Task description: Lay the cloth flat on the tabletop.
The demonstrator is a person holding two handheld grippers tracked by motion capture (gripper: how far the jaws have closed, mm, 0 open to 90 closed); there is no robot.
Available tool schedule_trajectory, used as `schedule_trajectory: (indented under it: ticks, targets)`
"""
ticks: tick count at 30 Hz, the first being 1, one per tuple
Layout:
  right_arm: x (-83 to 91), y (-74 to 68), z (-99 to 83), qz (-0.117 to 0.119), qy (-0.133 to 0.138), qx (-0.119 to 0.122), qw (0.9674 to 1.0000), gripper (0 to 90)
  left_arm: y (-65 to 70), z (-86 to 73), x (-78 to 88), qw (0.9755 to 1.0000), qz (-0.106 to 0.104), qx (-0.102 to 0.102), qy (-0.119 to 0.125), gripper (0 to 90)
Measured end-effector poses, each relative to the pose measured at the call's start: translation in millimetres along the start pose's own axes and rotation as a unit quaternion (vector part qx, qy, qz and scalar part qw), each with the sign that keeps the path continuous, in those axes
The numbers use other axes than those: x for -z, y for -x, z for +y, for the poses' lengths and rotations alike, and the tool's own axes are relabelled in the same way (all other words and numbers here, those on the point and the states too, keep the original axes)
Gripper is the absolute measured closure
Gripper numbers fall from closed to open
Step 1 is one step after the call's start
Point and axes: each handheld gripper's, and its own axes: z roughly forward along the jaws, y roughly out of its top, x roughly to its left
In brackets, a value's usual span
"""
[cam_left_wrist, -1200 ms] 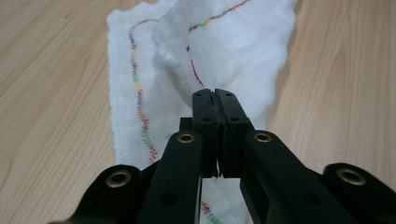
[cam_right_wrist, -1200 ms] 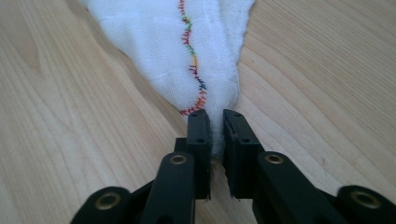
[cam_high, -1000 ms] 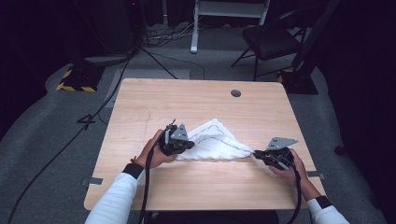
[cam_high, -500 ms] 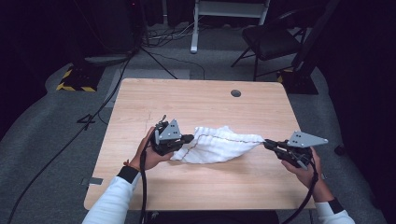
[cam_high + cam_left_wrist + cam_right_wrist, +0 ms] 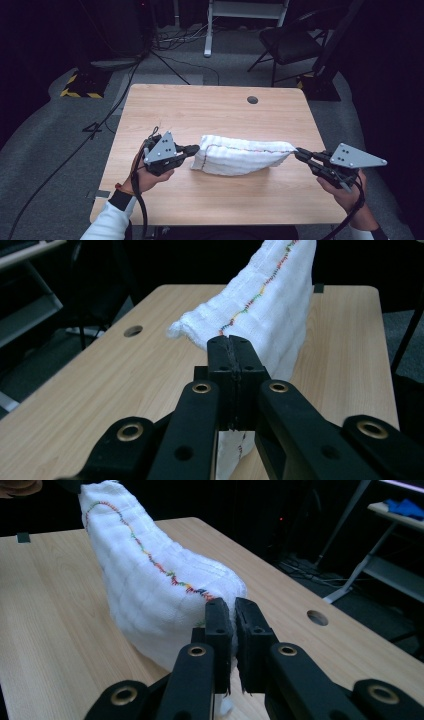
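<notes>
Jaws of both grippers pinch the white cloth point(image 5: 242, 156) stretched above the bare wooden table point(image 5: 210, 112).

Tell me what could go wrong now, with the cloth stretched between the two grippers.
1. The right gripper pinches only a thin corner of the cloth, and its jaws look slightly gapped, so more pull could slip that corner free.
2. The left gripper also holds just an edge; uneven pulling might twist the cloth.
3. The cloth's lower part seems to touch the table and may drag.
</notes>
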Motion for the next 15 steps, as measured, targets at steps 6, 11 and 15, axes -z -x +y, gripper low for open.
schedule_trajectory:
  ticks: [6, 11, 15]
  targets:
    - [16.1, -13.8, 16.9, -0.021, 0.009, 0.022, 0.9995, 85.2, 9.4, 18.8, 16.1, 0.9997, 0.007, -0.017, 0.015, 89.1]
    - [13.5, -11.2, 17.3, -0.021, 0.008, 0.018, 0.9996, 85.2, 3.3, 23.3, 16.0, 0.9995, 0.02, -0.019, 0.014, 89.1]
    - [-2.4, 3.8, 14.7, -0.016, -0.001, 0.001, 0.9999, 85.2, -12.7, 15.0, -4.0, 0.9995, 0.029, -0.005, -0.009, 89.0]
